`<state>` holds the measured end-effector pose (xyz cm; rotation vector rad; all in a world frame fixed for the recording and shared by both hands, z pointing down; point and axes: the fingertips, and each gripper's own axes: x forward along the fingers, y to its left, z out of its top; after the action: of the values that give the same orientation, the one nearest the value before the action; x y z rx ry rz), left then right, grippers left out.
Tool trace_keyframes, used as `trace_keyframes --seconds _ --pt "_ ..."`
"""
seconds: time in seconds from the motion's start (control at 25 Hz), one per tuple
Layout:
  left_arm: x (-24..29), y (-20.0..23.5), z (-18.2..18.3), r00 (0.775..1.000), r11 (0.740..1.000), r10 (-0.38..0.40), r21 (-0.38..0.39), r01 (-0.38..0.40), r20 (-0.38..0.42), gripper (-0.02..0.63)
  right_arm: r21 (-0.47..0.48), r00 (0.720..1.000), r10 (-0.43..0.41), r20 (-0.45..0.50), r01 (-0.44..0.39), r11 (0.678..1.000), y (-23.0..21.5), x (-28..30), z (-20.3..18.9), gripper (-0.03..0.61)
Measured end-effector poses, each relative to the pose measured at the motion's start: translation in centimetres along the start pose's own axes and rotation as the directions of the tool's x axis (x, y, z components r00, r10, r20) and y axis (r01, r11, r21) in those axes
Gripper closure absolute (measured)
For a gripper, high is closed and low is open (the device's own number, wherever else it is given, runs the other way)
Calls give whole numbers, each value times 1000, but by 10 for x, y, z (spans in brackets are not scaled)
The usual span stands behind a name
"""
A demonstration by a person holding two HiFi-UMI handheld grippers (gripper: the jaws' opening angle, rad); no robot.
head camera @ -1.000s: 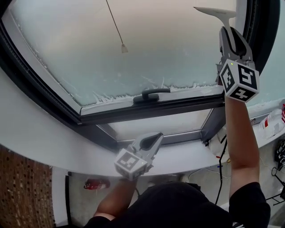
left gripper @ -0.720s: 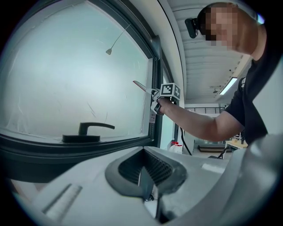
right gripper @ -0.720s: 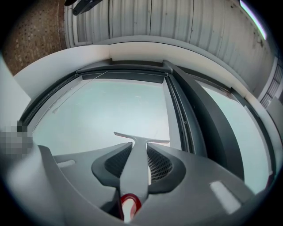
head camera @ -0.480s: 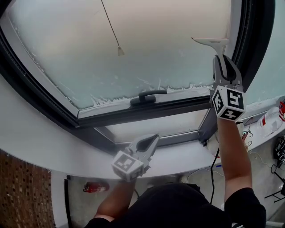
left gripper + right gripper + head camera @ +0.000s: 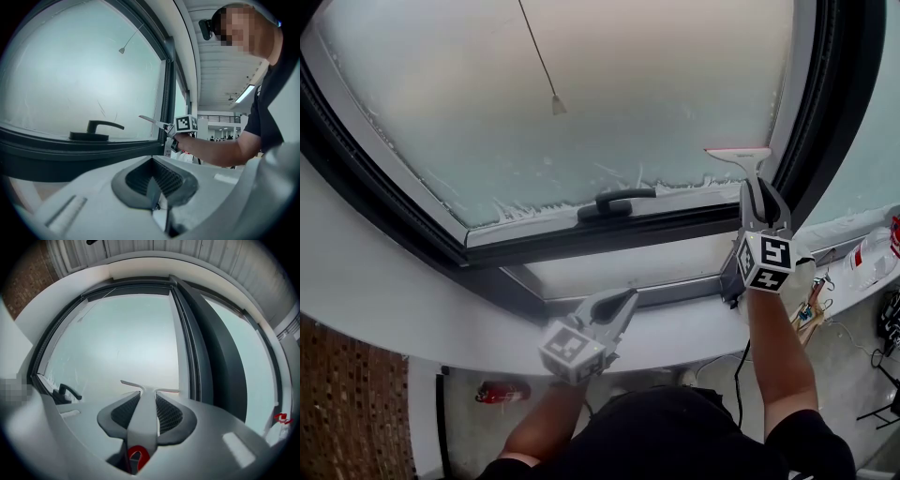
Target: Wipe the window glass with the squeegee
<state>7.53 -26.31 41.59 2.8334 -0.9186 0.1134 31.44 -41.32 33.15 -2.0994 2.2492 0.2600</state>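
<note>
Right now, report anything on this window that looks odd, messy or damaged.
A ragged white residue runs along the bottom edge of the glass, above the handle, and up its left edge; it looks unwiped. The squeegee in the right claw sits near the lower right corner. No damage shows.

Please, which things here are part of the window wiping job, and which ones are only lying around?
Part of the job:
squeegee, clamped in the right hand-held gripper
window glass

Just there:
left hand-held gripper, shut and empty
window handle
hanging cord
red object low down
</note>
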Motion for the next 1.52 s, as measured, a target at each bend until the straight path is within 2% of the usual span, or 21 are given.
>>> trace_keyframes --seconds 0.24,0.48,0.68,0.84,1.0,1.2,1.36,1.52 --pt "-1 0 -3 1000 1000 -2 -3 2 -5 614 -3 994 19 -112 -20 1000 11 -7 -56 454" --pt "-4 4 2 1000 1000 6 1 -6 1 614 -15 981 32 -190 -35 999 18 -10 -93 455" --pt "-7 7 4 1000 1000 15 10 -15 -1 614 -38 979 27 -204 -36 999 19 -11 -102 456" --pt "-10 9 3 1000 1000 23 6 -23 1 614 -36 980 30 -196 -38 999 19 -12 -95 456" --pt "-14 12 1 1000 1000 30 -4 -30 5 614 -8 993 42 -112 -43 999 25 -17 -52 456" --pt "-20 16 3 999 999 41 -8 -41 15 614 -6 993 96 65 -96 995 52 -13 46 456" --pt "-27 18 4 999 999 47 4 -47 17 614 -64 959 155 236 -144 987 80 -2 144 456" --pt "-39 18 1 998 999 53 9 -53 19 614 -118 926 150 347 -116 986 99 8 227 456"
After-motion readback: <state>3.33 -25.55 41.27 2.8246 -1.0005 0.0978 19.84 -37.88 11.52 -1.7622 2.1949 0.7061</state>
